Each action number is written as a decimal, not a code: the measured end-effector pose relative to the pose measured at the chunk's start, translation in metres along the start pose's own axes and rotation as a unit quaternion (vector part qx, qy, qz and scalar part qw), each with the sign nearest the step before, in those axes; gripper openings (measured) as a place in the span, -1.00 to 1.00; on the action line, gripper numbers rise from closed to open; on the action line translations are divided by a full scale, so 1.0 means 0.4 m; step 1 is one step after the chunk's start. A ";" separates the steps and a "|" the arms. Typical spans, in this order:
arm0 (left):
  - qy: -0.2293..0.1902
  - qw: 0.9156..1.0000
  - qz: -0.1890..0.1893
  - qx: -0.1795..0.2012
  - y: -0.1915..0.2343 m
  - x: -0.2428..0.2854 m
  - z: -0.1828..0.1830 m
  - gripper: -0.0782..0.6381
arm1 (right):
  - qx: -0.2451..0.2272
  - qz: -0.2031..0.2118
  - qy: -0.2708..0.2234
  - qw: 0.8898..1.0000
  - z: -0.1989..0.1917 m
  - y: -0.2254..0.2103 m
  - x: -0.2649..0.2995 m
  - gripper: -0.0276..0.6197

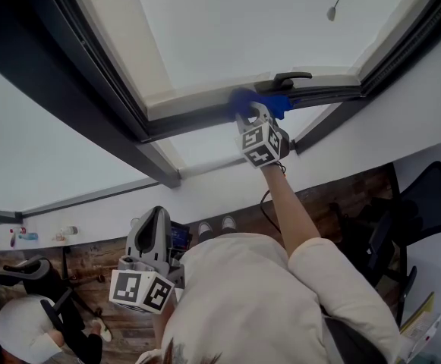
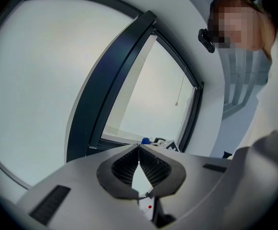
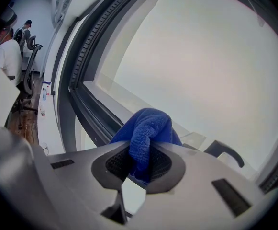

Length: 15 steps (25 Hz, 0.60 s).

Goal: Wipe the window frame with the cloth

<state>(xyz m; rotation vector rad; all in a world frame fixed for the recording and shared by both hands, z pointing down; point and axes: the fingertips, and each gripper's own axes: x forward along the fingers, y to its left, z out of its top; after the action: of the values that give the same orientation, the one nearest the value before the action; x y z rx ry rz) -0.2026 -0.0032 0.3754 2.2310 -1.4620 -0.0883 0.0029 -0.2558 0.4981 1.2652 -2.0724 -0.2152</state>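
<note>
The blue cloth (image 1: pixel 243 101) is bunched against the dark lower window frame (image 1: pixel 190 120), just left of the black window handle (image 1: pixel 288 78). My right gripper (image 1: pixel 254 114) is raised to the frame and shut on the cloth. In the right gripper view the cloth (image 3: pixel 148 128) bulges out between the jaws, above the frame rail (image 3: pixel 93 109), with the handle (image 3: pixel 225 152) to the right. My left gripper (image 1: pixel 157 214) hangs low near the person's body, shut and holding nothing. In its own view the left gripper (image 2: pixel 139 150) points at the window frame (image 2: pixel 115 85), with the cloth (image 2: pixel 146 141) small and far off.
A blind cord pull (image 1: pixel 332 12) hangs before the pane. A black office chair (image 1: pixel 425 203) stands at the right over the wooden floor. Another person (image 1: pixel 23 332) sits at lower left. Small items (image 1: pixel 23 236) lie on the white sill at the left.
</note>
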 end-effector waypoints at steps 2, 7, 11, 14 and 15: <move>0.001 1.000 -0.001 0.001 -0.001 0.005 0.000 -0.75 | 0.004 -0.004 0.002 1.000 -0.011 -0.015 -0.002 -0.75; 0.000 1.000 -0.002 0.001 -0.003 0.014 0.000 -0.75 | 0.005 -0.011 0.005 1.000 -0.038 -0.044 -0.008 -0.75; -0.001 1.000 -0.002 0.000 -0.002 0.021 0.002 -0.75 | 0.019 -0.019 0.008 1.000 -0.064 -0.081 -0.016 -0.75; 0.000 1.000 -0.004 0.000 -0.004 0.029 0.002 -0.75 | 0.024 -0.027 0.012 0.999 -0.086 -0.109 -0.021 -0.75; 0.000 1.000 -0.004 0.000 -0.005 0.032 0.002 -0.75 | 0.027 -0.030 0.014 0.999 -0.094 -0.119 -0.024 -0.75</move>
<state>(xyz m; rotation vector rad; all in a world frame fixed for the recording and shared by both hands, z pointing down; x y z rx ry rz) -0.1956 -0.0141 0.3762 2.2381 -1.4526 -0.0906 0.0635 -0.2646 0.4994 1.3562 -2.0313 -0.1680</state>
